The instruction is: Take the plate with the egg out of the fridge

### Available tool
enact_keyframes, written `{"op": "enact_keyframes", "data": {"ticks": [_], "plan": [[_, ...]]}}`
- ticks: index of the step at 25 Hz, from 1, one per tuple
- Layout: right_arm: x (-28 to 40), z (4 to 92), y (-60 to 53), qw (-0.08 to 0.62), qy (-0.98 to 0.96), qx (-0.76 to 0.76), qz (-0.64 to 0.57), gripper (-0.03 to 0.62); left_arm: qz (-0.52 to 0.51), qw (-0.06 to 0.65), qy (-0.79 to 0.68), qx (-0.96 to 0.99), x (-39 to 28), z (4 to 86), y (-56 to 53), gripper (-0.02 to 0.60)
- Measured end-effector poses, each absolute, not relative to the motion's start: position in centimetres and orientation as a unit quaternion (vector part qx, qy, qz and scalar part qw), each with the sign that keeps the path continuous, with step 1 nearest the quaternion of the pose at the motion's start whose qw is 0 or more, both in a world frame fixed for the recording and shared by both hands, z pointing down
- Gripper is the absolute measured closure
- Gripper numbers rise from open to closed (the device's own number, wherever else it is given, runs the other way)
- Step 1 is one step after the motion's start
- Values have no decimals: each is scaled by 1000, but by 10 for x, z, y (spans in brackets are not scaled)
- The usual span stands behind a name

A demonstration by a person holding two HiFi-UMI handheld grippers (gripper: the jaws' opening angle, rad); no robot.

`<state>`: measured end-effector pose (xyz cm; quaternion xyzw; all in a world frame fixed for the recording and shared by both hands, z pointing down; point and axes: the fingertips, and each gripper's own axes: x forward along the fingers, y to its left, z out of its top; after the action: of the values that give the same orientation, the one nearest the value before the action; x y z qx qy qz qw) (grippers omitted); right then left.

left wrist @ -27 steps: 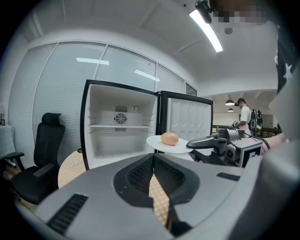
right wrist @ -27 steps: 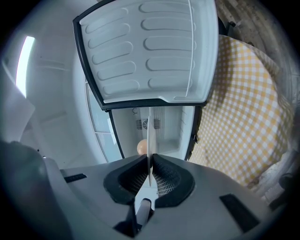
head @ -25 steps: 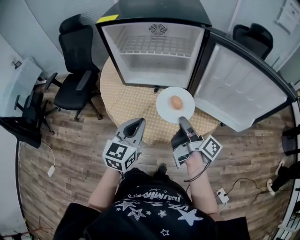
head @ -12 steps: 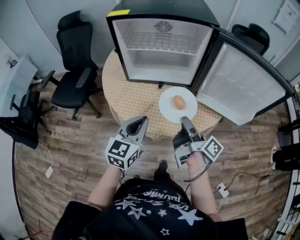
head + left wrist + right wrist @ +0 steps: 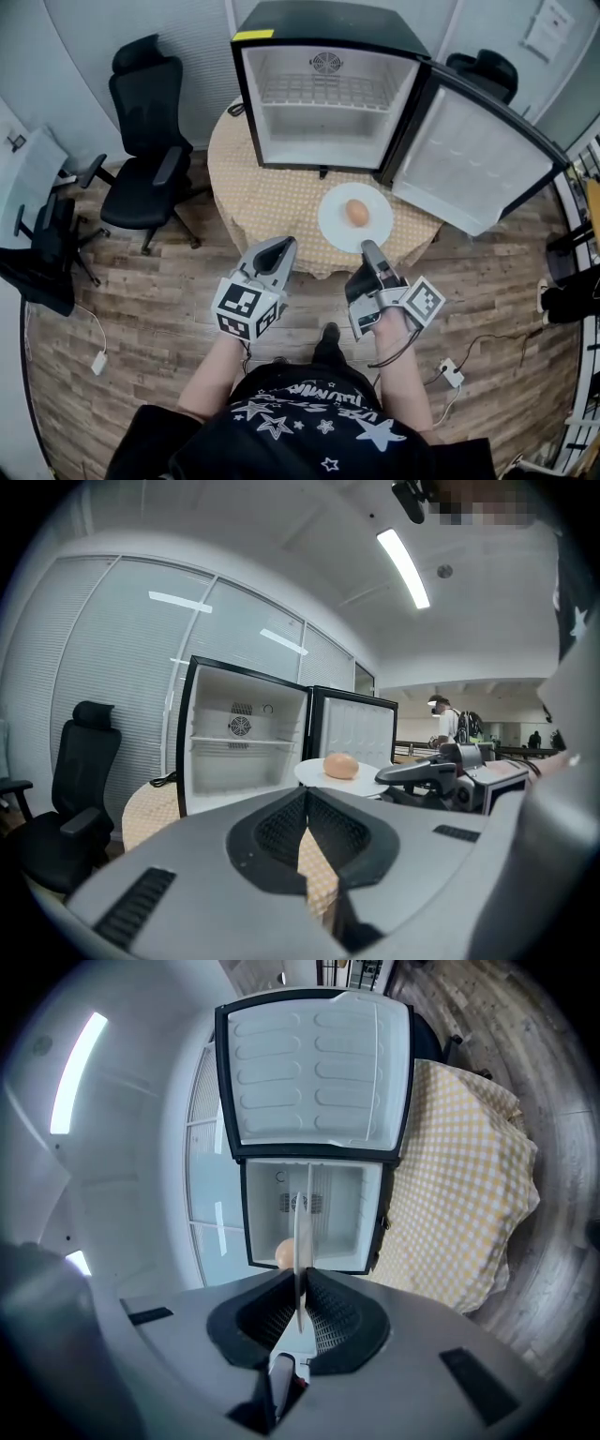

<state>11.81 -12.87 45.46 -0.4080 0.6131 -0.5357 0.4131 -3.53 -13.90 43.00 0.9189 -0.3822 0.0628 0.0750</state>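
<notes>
A white plate (image 5: 339, 229) with a brown egg (image 5: 356, 213) hangs level over the checked table (image 5: 272, 197), in front of the open, empty fridge (image 5: 328, 103). My right gripper (image 5: 368, 248) is shut on the plate's near rim. In the right gripper view the plate (image 5: 301, 1232) runs edge-on between the right gripper's (image 5: 299, 1283) pads, with the egg (image 5: 284, 1252) to its left. My left gripper (image 5: 281, 243) hangs shut and empty at the table's near edge. The left gripper view looks past the left gripper (image 5: 307, 795) to the egg (image 5: 341, 765) on the plate (image 5: 314, 774).
The fridge door (image 5: 473, 169) stands wide open to the right. Black office chairs (image 5: 150, 122) stand to the left and one behind the fridge (image 5: 483, 70). Cables and a power strip (image 5: 452, 373) lie on the wooden floor. Inside the fridge is a bare wire shelf (image 5: 323, 92).
The plate and my right gripper have drawn slightly back from the fridge opening. The left gripper has held its place beside it.
</notes>
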Motion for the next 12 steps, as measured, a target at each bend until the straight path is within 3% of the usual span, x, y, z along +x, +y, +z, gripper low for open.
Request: {"op": "enact_keyframes", "data": {"ticks": [12], "plan": [[71, 450, -68, 420, 611, -425, -519, 546, 56, 70, -360, 928, -81, 429, -92, 572]]}}
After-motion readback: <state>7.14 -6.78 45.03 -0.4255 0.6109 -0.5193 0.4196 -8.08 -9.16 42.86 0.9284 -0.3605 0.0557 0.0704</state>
